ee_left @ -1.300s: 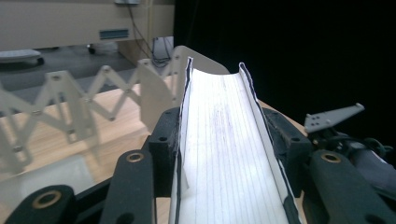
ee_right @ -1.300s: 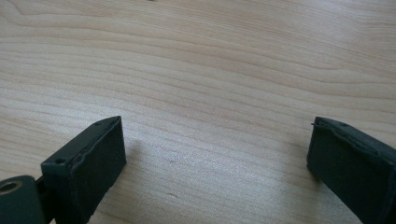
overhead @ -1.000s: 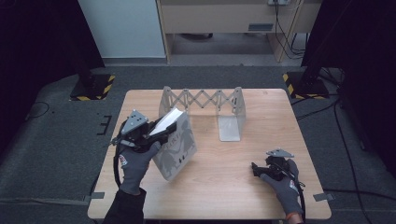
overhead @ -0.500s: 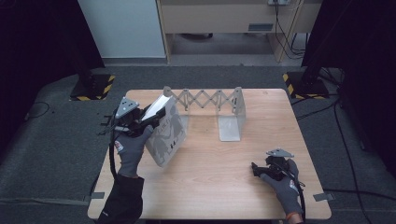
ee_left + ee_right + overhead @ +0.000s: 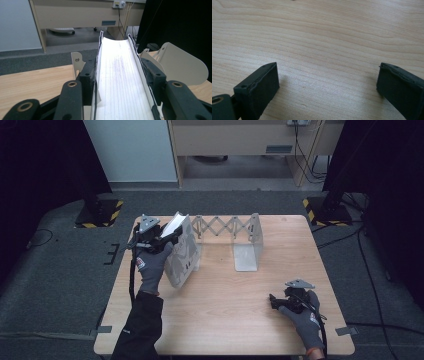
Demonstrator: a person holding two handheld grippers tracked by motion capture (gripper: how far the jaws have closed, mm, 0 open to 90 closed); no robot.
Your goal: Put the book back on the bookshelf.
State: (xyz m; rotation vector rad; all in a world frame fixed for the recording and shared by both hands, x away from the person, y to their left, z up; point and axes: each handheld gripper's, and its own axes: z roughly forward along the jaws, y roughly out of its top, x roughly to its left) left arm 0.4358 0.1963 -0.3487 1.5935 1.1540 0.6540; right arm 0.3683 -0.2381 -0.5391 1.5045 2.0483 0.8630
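My left gripper [image 5: 168,238] is shut on a thick book [image 5: 181,254], which stands on its lower edge, tilted, at the table's back left. In the left gripper view my left gripper [image 5: 120,68] clamps the book [image 5: 122,85] by both covers, with the white page edge facing the camera. Just right of the book stands a cream expanding metal book rack [image 5: 229,228]; its end plates [image 5: 183,67] rise beyond the book. At the front right, my right gripper [image 5: 274,300] rests open on the table. Between its jaws, my right gripper [image 5: 327,85] has nothing but bare wood.
The wooden table [image 5: 225,320] has open surface across its middle and front. The rack's right end plate and foot [image 5: 248,251] stand near the back centre. Black-and-yellow stand bases [image 5: 327,210] sit on the grey floor beyond the back corners.
My left hand has carried the book away from me and to the left, up to the rack's left end, and stood it more upright. The right hand has stayed still.
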